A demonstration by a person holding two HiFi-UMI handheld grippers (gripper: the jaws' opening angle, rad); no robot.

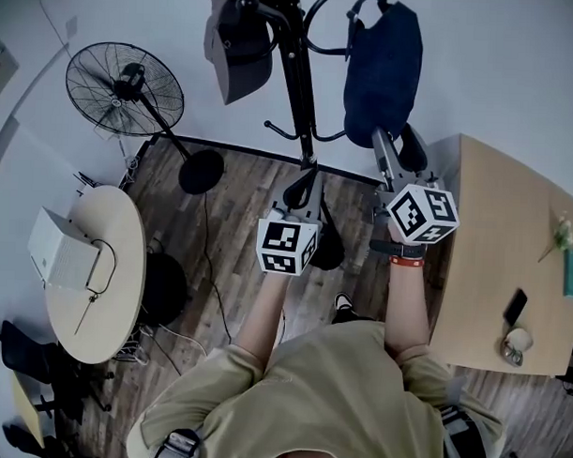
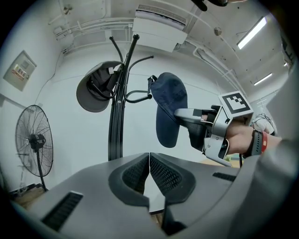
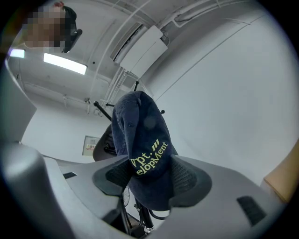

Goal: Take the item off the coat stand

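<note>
A black coat stand (image 1: 296, 92) carries a grey cap (image 1: 238, 53) on its left hook and a navy cap (image 1: 383, 67) with yellow-green lettering on its right hook. My right gripper (image 1: 394, 150) reaches up to the navy cap's lower edge. In the right gripper view the navy cap (image 3: 142, 149) sits between both pads, which press on it, my right gripper (image 3: 150, 178) shut around it. The cap still hangs on its hook. My left gripper (image 2: 149, 163) is shut on nothing, lower down in front of the stand's pole (image 2: 117, 121).
A standing fan (image 1: 125, 88) is left of the stand. A round table (image 1: 93, 273) with a white box (image 1: 62, 251) stands at far left. A wooden desk (image 1: 496, 268) with a phone (image 1: 515, 306) lies right. A wall air conditioner (image 2: 156, 32) hangs above.
</note>
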